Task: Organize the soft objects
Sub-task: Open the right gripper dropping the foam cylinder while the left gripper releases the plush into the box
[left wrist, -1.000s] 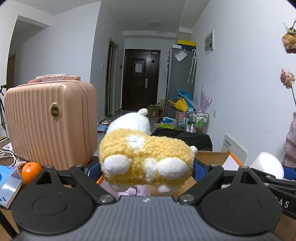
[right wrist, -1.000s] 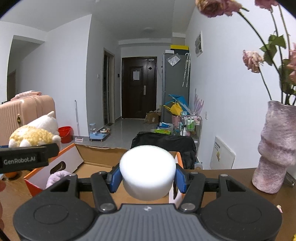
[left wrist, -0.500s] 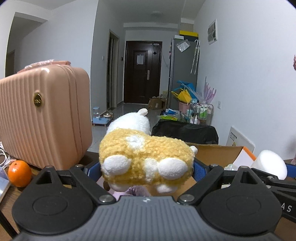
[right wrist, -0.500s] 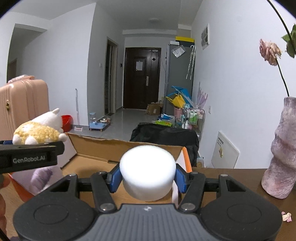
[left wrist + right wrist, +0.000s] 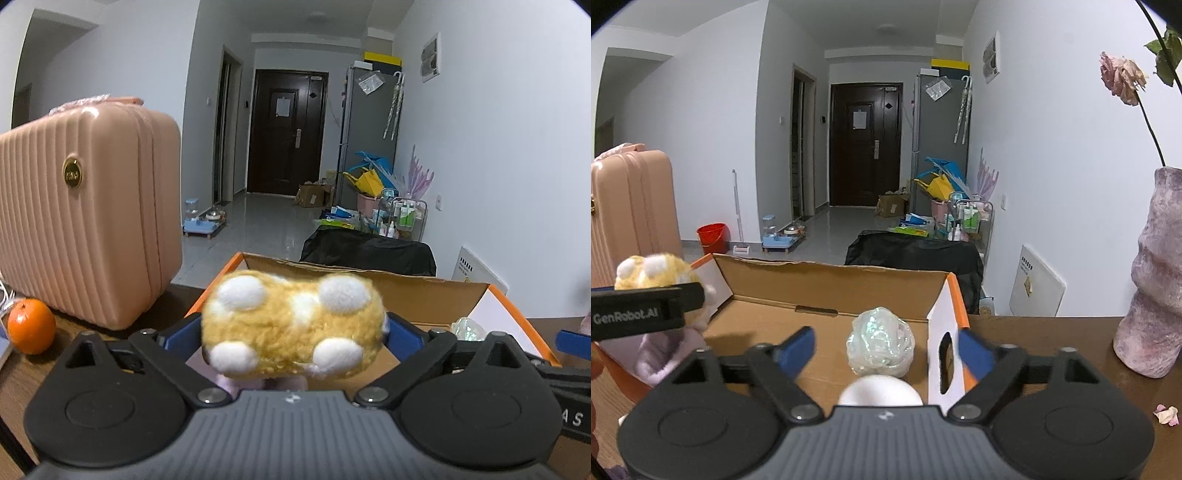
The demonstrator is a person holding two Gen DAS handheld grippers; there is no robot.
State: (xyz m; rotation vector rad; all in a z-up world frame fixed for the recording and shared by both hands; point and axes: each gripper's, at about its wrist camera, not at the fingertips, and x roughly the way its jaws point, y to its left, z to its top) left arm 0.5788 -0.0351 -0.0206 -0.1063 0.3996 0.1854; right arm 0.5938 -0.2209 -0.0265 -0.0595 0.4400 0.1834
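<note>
The yellow plush toy [image 5: 293, 326] fills the middle of my left wrist view, blurred, white paws toward the lens, sitting between the blue pads [image 5: 399, 334] of the left gripper [image 5: 291, 336] over the open cardboard box [image 5: 424, 286]. Those jaws have just been opening and now stand at their widest; the toy is still between them, but its fur hides both pad faces, so I cannot tell whether it touches them. From the right wrist I see the same toy [image 5: 652, 271] only as a blurred lump above the left gripper's black finger, with a pale lilac soft thing [image 5: 665, 350] below it inside the box.

My right gripper [image 5: 886, 350] has just been opening too, and its blue pads [image 5: 798, 349] stand wide apart with nothing pressed between them. The white foam ball [image 5: 881, 391] lies low in the box, its lower half cut off by the gripper body. Just beyond it sits a crinkled clear wrap ball [image 5: 881, 341] on the box floor; the left view shows only a sliver of it [image 5: 469, 328].

Only the left view shows the orange [image 5: 31, 326] beside the pink suitcase [image 5: 85, 229]. Only the right view shows the mauve vase [image 5: 1154, 280] on the table [image 5: 1052, 332], a petal [image 5: 1166, 413] near it.
</note>
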